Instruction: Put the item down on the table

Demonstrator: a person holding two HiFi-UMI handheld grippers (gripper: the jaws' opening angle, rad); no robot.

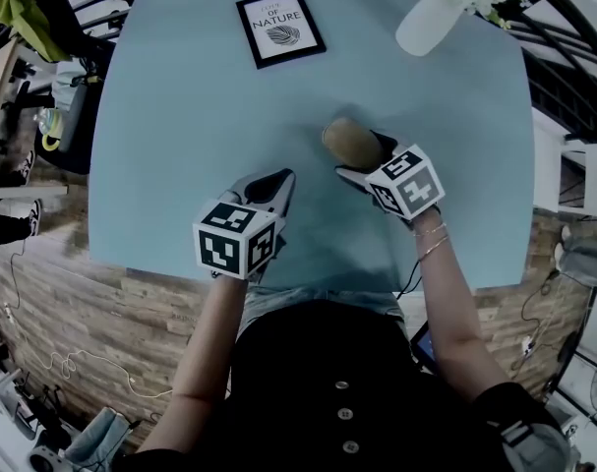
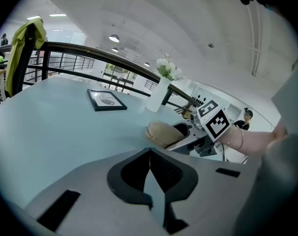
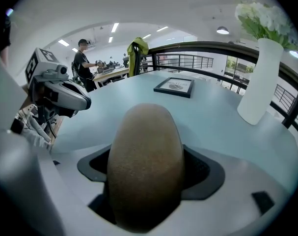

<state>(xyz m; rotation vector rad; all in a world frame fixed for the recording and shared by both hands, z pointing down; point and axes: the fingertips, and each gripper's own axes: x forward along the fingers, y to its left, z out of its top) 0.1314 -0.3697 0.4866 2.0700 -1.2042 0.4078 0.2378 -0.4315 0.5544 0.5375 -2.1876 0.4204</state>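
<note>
On the table (image 1: 180, 146), a framed picture (image 1: 280, 28) lies upper centre and a vase (image 1: 428, 23) upper right; mid-frame the item (image 1: 349, 138) sits in the right gripper (image 1: 362, 158), perhaps touching the table, with the left gripper (image 1: 281, 179) at its lower left

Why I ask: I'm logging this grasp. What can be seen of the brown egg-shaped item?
The brown egg-shaped item is matte with a finely speckled, slightly rough skin, and looks whole. It lies lengthwise between the jaws of the right gripper, which are shut on its sides, its rounded end sticking out forward over the pale blue table. Whether it touches the tabletop cannot be told.
</note>
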